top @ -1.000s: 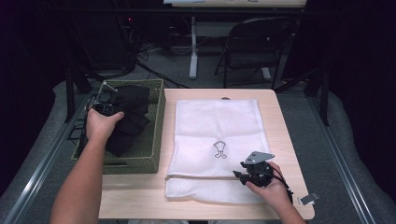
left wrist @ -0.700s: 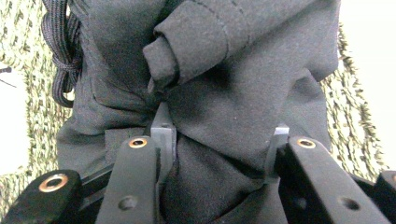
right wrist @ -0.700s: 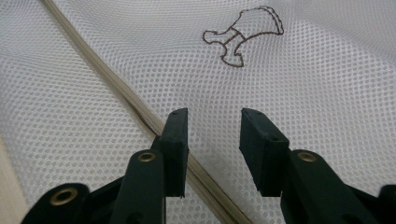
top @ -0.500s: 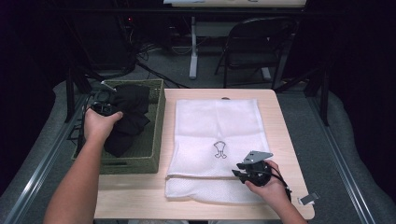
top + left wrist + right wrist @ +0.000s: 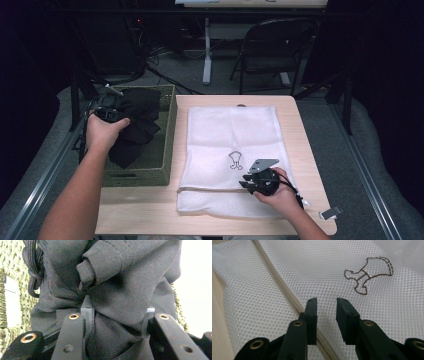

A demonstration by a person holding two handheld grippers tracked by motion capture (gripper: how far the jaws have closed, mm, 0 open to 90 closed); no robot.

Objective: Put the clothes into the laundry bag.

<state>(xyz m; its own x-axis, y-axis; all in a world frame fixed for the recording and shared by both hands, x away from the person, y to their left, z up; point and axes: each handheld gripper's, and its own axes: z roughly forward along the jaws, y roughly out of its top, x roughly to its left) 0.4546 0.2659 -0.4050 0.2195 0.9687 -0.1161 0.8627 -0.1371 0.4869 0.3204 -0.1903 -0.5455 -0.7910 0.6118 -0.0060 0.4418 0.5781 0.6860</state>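
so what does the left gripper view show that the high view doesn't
Left gripper view alone: the jaws of the left gripper closed on a fold of the black garment, with a braided black cord beside it. High view alone: the woven basket, the white mesh bag on the table, and the right gripper at the bag's zipper edge. Both: the garment and basket weave.

**Right gripper over the mesh bag**

The right gripper [image 5: 326, 308] hangs just above a white mesh bag [image 5: 274, 277], its black jaws slightly parted. A beige zipper seam [image 5: 277, 281] runs diagonally under the left jaw. A brown stitched emblem [image 5: 367, 273] lies beyond. Pale tabletop [image 5: 217, 322] shows at the left edge.
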